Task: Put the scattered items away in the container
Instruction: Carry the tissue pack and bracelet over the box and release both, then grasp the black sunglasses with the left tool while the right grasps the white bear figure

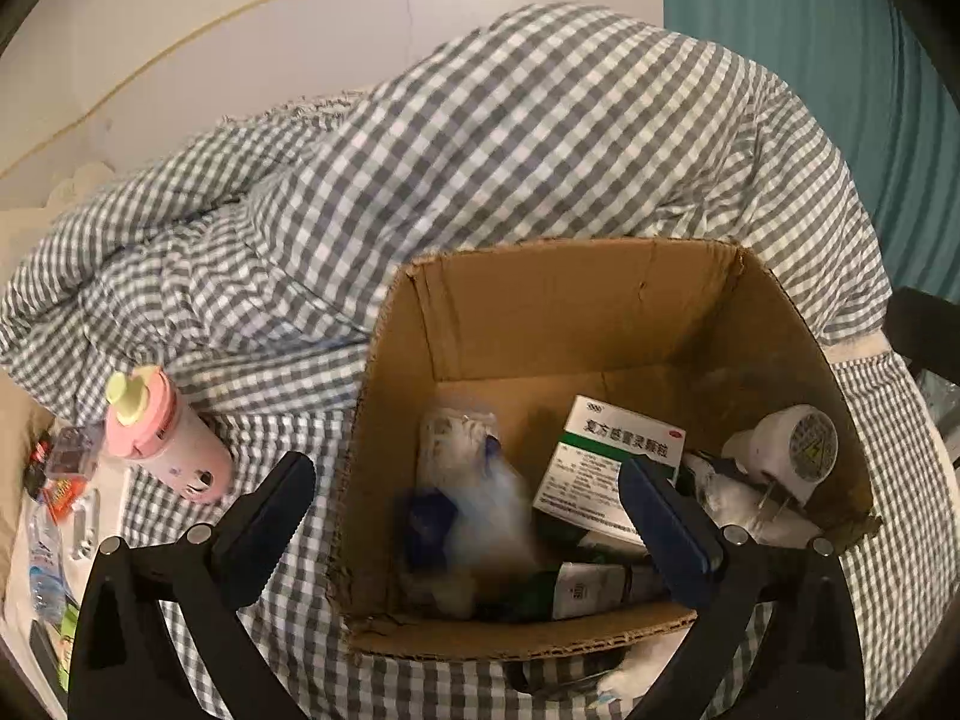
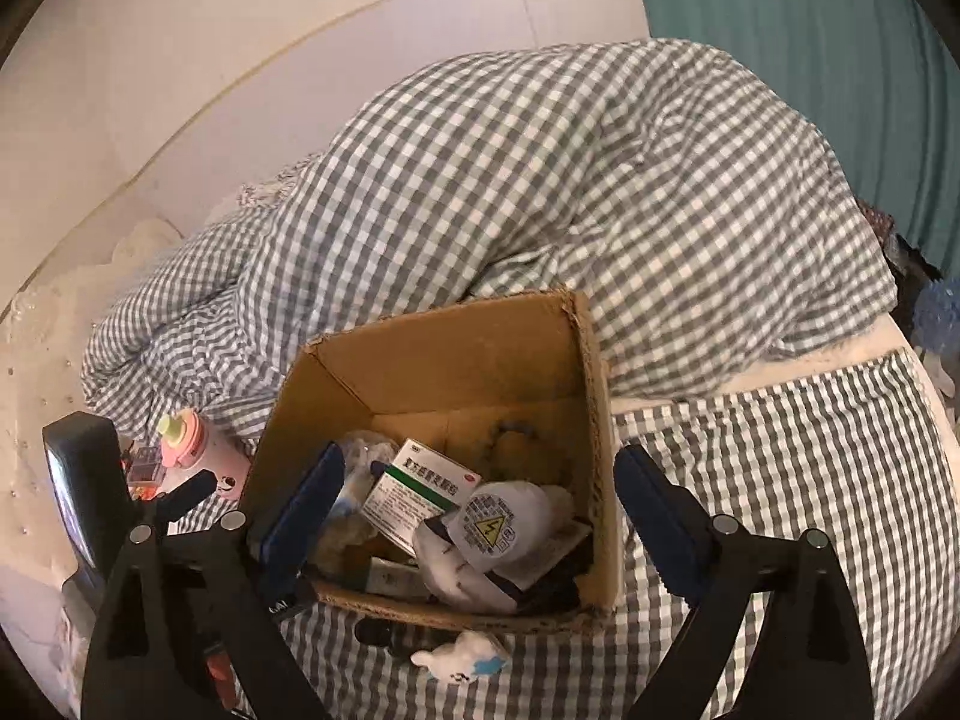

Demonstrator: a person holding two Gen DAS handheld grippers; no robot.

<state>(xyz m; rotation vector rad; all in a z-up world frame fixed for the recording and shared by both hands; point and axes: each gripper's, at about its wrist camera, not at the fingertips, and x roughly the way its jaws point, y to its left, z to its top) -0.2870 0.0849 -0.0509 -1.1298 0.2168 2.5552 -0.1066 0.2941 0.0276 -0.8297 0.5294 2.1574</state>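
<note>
Both grippers angled down over cardboard box (image 1: 600, 312), left gripper (image 1: 474, 516) & right gripper (image 2: 480, 516) spread wide, empty

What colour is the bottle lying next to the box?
The bottle is pink, with a pale yellow-green cap. The left wrist view shows it best.
</note>
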